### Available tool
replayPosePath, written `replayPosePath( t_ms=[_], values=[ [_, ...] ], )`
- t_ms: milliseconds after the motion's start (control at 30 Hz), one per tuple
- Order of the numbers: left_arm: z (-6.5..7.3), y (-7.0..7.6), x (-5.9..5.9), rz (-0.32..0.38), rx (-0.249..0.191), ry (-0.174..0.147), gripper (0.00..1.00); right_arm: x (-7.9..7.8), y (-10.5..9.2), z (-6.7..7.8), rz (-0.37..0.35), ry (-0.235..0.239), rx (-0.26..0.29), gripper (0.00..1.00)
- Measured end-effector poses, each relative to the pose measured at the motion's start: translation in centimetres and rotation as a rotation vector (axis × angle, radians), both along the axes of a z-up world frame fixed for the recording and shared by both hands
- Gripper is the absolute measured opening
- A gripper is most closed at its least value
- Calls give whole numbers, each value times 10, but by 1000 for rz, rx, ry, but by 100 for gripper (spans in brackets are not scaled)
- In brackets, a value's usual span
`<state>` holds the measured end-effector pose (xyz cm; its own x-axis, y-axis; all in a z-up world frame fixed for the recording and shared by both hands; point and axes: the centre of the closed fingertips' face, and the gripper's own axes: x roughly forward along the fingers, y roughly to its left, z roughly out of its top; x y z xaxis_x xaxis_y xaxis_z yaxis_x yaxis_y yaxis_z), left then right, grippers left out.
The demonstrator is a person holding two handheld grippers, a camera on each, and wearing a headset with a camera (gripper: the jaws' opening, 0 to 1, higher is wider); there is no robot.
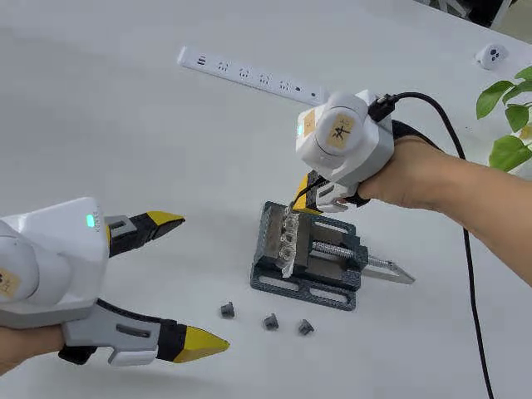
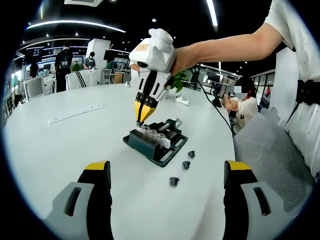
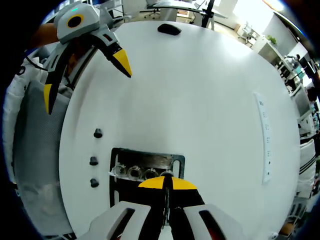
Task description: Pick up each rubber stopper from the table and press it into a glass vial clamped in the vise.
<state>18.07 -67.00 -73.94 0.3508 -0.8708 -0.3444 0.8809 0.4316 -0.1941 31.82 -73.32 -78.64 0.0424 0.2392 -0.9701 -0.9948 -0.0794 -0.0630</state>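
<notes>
Your left gripper (image 1: pixel 199 280) sits in the lower left of the head view, clear of the work. Its yellow-tipped jaws are spread wide apart with nothing between them. In the left gripper view the same two jaws rise at the bottom left and bottom right of the frame, with bare white table (image 2: pixel 75 145) between them.

Your right gripper (image 1: pixel 296 204) hangs just right of centre in the head view, pointing down. Its tips are at the upper end of the row of glass vials (image 1: pixel 288 243). In the right gripper view its jaws stand together at bottom centre, the tips meeting directly over the vials. Whether a stopper is pinched between them cannot be determined.

The vise (image 1: pixel 332 264) is dark grey and rests flat on the table at the centre of the head view, its screw pointing to the right of the frame. The vials stand upright in a row between its jaws.

Three rubber stoppers (image 1: pixel 271 321) lie loose on the table in a row just below the vise in the head view. They are apart from one another and from the vise.

A white power strip (image 1: pixel 249 76) lies across the upper centre, well apart from the vise. A black cable (image 1: pixel 420 95) leaves the top of your right gripper. Green plant leaves (image 1: pixel 507 116) show at the upper right edge.
</notes>
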Motion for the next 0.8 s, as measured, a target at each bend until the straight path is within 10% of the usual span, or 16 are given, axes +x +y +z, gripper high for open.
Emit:
replayPosePath(
  t_ms=[800],
  values=[
    [14,4,-8,20,11,-30,94,-1,1,3,-81,56,20,0]
  ],
)
